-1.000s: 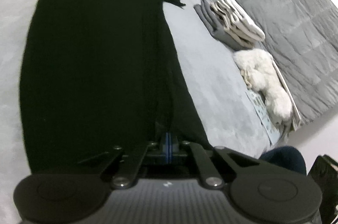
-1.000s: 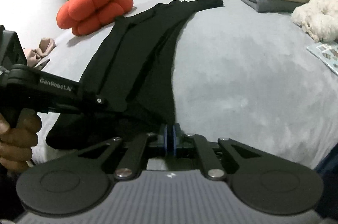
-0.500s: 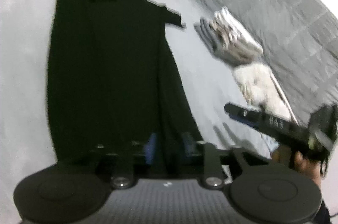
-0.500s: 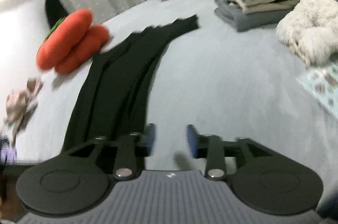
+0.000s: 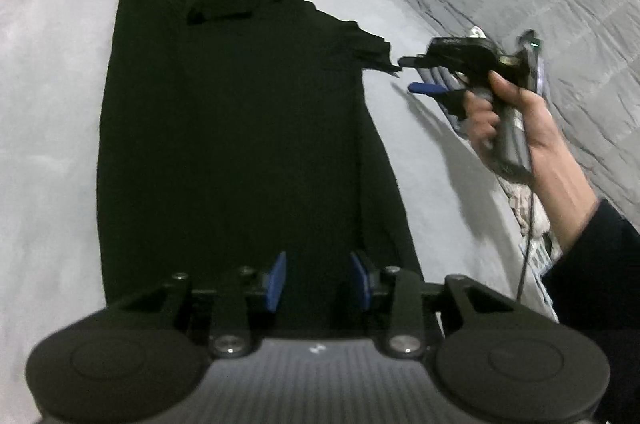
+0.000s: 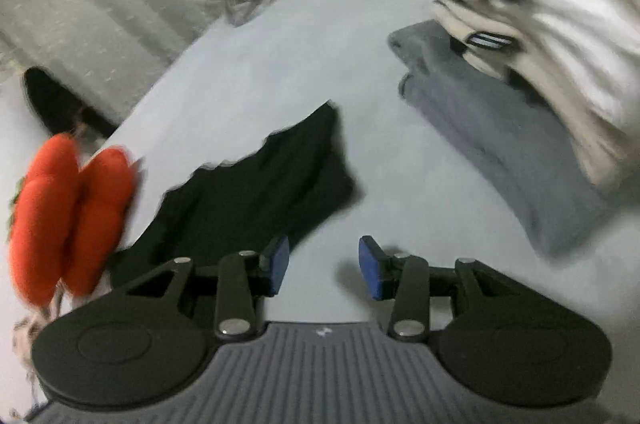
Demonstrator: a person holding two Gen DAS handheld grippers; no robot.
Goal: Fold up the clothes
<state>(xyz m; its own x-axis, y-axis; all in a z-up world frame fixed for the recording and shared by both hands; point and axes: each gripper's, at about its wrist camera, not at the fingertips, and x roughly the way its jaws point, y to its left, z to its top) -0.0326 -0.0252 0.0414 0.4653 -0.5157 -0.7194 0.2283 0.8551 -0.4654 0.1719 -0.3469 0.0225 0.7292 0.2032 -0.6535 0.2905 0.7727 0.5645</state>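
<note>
Nearest, the left tongs (image 5: 318,278) hang part open and empty over the hem of the long black knit garment (image 5: 240,127), lying flat on the grey bed (image 5: 48,103) (sides seemingly folded in). Beyond, the right tongs (image 6: 324,266), also parted and empty, approach its sleeve; crosswise folds remain, I judge.

The garment (image 5: 240,127) is plain black on a pale grey bed (image 5: 48,111). The cushion (image 6: 68,220) is bright orange-red. The folded stack (image 6: 520,23) runs white, cream, then slate grey. The quilt (image 5: 540,3) is darker grey, stitched in squares. Both tongs are black with blue pads (image 6: 280,264).
</note>
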